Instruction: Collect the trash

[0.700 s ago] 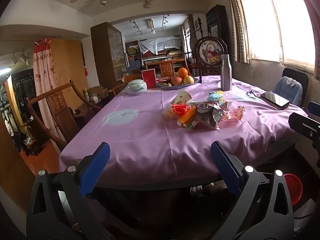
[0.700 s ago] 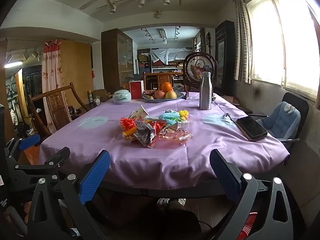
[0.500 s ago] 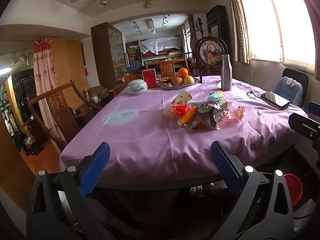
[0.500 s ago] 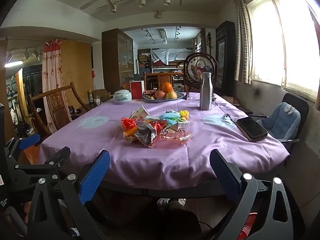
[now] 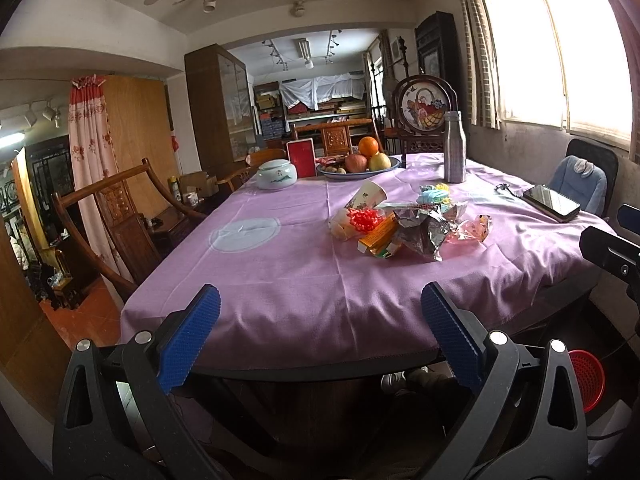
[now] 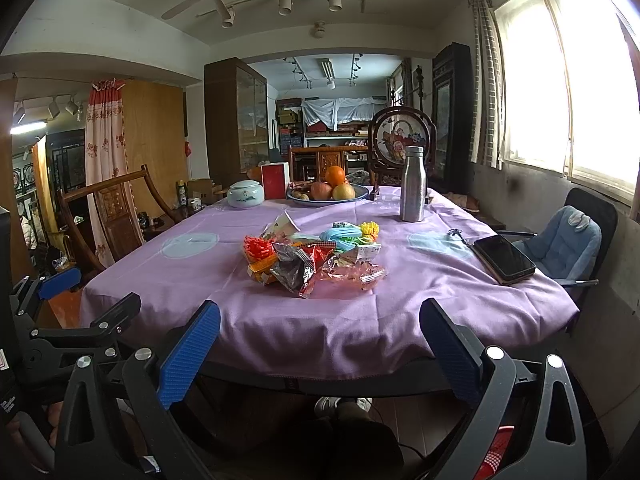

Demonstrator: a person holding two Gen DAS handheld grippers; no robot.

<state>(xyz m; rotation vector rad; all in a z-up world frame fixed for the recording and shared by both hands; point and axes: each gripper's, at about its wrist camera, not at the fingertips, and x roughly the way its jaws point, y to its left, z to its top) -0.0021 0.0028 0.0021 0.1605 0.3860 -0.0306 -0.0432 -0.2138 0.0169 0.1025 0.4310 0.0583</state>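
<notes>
A heap of trash (image 5: 408, 224) (image 6: 312, 256) lies in the middle of the purple-clothed table (image 5: 280, 280) (image 6: 400, 312): a paper cup (image 5: 366, 200), a red mesh bit (image 6: 258, 247), an orange carton (image 5: 378, 236), a silver foil bag (image 6: 294, 270), clear pink wrappers (image 6: 352, 272) and a blue mask (image 6: 344, 236). My left gripper (image 5: 320, 334) hangs open before the table's near edge, well short of the heap, nothing between its blue pads. My right gripper (image 6: 320, 340) is likewise open and empty, further right. The left gripper's fingers (image 6: 60, 282) show at that view's left edge.
On the table stand a steel bottle (image 6: 413, 184), a fruit bowl (image 6: 328, 192), a white lidded jar (image 6: 245, 194), a red box (image 6: 275, 180), a phone (image 6: 504, 258) and keys (image 6: 456, 235). Wooden chairs (image 5: 116, 216) stand left, a cushioned chair (image 6: 560, 244) right, a red basket (image 5: 586, 374) on the floor.
</notes>
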